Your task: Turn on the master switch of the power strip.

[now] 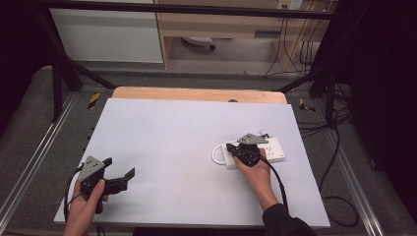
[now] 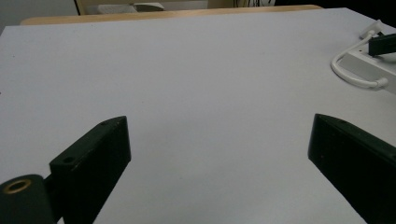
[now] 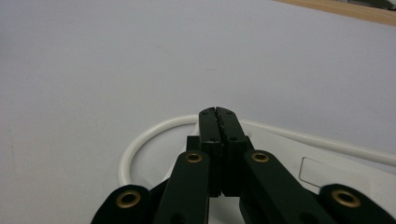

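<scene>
High view places the white power strip (image 1: 268,151) on the right half of the bench (image 1: 167,142), its white cord (image 1: 215,153) looping out from its left end. The right hand-held gripper (image 1: 245,153) sits over the strip's left part, a hand (image 1: 255,172) behind it. The right gripper view adds what the high view cannot resolve: its two black jaws are pressed flat together with nothing between them, their tips above the strip's (image 3: 327,172) top face, the cord (image 3: 140,140) curving round in front. Whether the tips touch the strip cannot be told. Well apart, at the bench's near left, the left hand-held gripper (image 1: 120,178) is held low. The left gripper view shows its jaws spread wide over bare bench (image 2: 196,74), with the strip (image 2: 373,65) and cord (image 2: 355,77) at the far right edge.
</scene>
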The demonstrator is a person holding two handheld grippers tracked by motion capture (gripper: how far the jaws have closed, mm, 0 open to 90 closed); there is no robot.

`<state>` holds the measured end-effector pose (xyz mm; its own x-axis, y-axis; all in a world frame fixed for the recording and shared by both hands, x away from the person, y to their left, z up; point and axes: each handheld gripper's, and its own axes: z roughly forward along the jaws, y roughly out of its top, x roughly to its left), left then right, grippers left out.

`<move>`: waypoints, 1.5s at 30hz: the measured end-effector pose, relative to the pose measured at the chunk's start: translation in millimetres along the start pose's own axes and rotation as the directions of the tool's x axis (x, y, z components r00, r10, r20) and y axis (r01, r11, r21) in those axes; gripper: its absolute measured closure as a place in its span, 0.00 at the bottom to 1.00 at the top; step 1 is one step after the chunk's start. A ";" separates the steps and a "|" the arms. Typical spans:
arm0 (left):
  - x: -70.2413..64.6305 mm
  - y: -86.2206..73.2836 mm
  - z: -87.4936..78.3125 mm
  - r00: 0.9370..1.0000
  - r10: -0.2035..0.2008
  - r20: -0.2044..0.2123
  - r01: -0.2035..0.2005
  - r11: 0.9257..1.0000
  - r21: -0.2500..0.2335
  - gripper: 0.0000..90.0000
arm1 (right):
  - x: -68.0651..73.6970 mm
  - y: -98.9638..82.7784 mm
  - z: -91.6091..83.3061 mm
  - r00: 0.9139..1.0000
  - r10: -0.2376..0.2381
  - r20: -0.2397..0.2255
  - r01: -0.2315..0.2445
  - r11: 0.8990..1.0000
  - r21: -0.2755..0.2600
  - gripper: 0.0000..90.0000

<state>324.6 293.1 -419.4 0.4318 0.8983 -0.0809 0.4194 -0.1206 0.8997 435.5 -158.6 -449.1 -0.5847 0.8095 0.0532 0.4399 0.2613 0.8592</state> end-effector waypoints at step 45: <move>0.0 -0.6 0.6 1.000 0.003 -0.005 -0.003 1.000 0.011 0.06 | -1.6 -1.8 1.2 0.999 0.032 -0.008 -0.032 0.999 0.007 1.00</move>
<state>324.8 293.0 -420.2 0.4293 0.8999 -0.0762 0.4271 -0.1280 0.8951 436.4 -159.8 -451.3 -0.5761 0.8130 0.0848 0.4633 0.2393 0.8533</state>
